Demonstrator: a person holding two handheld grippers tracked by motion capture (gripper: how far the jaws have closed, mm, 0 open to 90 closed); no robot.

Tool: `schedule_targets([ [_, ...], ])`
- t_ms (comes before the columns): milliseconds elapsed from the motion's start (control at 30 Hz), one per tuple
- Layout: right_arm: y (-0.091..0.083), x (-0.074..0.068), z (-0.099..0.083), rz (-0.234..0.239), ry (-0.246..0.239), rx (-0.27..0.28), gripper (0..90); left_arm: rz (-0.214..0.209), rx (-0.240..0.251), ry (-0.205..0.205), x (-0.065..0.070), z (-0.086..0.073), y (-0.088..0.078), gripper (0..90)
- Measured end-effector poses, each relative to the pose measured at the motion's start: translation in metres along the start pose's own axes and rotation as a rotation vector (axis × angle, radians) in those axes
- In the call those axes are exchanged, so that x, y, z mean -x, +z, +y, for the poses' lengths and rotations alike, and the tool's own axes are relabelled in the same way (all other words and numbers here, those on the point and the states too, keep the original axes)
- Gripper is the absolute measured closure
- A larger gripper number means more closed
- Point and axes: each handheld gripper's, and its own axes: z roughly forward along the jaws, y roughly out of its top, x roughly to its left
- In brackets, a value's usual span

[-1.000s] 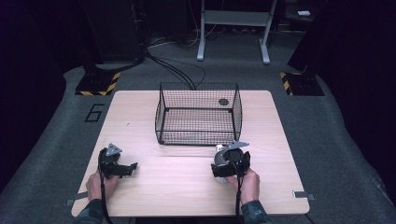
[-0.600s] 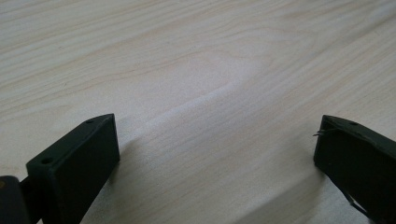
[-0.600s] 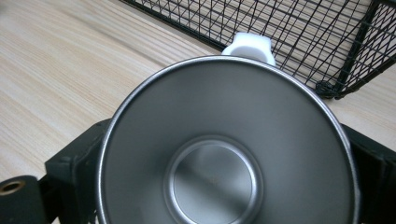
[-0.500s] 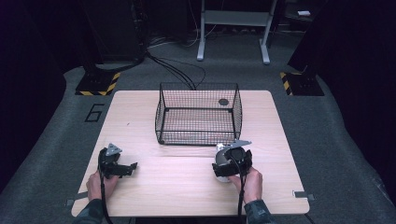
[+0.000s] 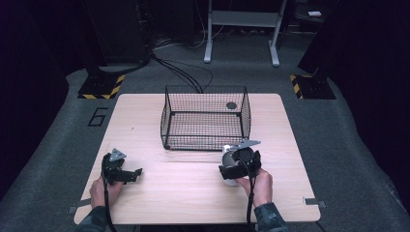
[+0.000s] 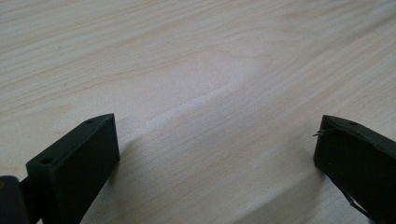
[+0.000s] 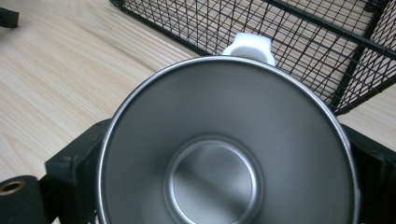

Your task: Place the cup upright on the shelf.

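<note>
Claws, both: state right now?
Left claw: open, nothing between its jaws, bare table below.
Right claw: closed on the metal cup.

The table (image 5: 193, 188) is pale wood with a smooth matt grain. The cup (image 7: 224, 154) is brushed metal, softly shiny inside, its white handle (image 7: 247, 46) seemingly plastic. The basket (image 5: 205, 118) is black wire mesh.

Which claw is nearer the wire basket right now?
Right. The right claw sits just in front of the wire basket, holding a steel cup; the left claw is farther off.
</note>
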Motion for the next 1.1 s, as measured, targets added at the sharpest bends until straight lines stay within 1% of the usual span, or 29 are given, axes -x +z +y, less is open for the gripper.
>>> schedule_targets([
  [33,0.0,0.0,0.001,0.0,-0.007,0.001,5.5,0.0,0.002,-0.003,0.0,0.0,0.0,0.0],
  [233,-0.003,0.001,0.006,0.006,-0.012,0.005,5.5,0.0,0.0,0.0,0.0,0.0,0.0,0.1],
  [333,-0.005,0.001,0.009,0.001,-0.018,0.003,5.5,0.0,0.0,0.0,0.0,0.0,0.0,0.1],
  [367,-0.006,0.0,0.01,0.001,-0.009,0.001,5.5,0.0,0.0,0.0,0.0,0.0,0.0,0.0],
  [400,-0.006,0.001,0.011,0.001,-0.02,0.008,5.5,0.0,0.0,0.0,0.0,0.0,0.0,0.0],
  [433,-0.007,0.001,0.012,0.003,-0.014,0.003,5.5,0.0,0.0,0.0,0.0,0.0,0.0,0.0],
  [500,-0.009,0.002,0.014,0.006,-0.021,0.007,5.6,0.0,0.0,0.0,0.0,0.0,0.0,0.0],
  [533,-0.009,0.002,0.015,0.001,-0.028,0.011,5.5,0.0,0.004,-0.005,0.0,0.0,0.0,0.0],
  [567,-0.01,0.001,0.016,0.001,-0.018,0.009,5.6,0.0,0.0,0.0,0.0,0.0,0.0,0.0],
  [600,-0.01,0.002,0.017,0.001,-0.021,0.015,5.5,0.0,0.0,0.0,0.0,0.0,0.0,0.0],
  [633,-0.011,0.002,0.018,0.004,-0.027,0.009,5.6,0.0,0.006,-0.008,0.001,0.0,0.0,0.1],
  [667,-0.011,0.001,0.019,0.002,-0.021,0.015,5.5,0.0,0.003,-0.004,0.0,0.0,0.0,0.0],
  [700,-0.011,0.002,0.02,0.005,-0.025,0.006,5.6,0.001,0.004,-0.005,0.0,0.0,0.0,0.0],
  [833,-0.012,0.002,0.023,0.005,-0.032,0.012,5.6,0.0,0.006,-0.008,0.0,0.0,0.0,0.0],
  [933,-0.014,0.003,0.026,0.011,-0.025,0.022,5.5,0.0,0.006,-0.004,0.0,0.0,0.0,0.0],
  [1000,-0.016,0.003,0.028,0.009,-0.033,0.025,5.5,0.0,0.007,-0.008,0.001,0.0,0.0,0.0],
  [1033,-0.017,0.004,0.03,0.011,-0.032,0.024,5.6,0.001,0.002,-0.002,0.0,0.0,0.0,0.0],
  [1067,-0.018,0.004,0.032,0.01,-0.029,0.024,5.6,0.0,0.007,-0.008,0.001,0.0,0.0,0.0],
  [1100,-0.018,0.004,0.033,0.015,-0.033,0.028,5.6,0.0,0.002,-0.002,0.0,0.0,0.0,0.0],
])
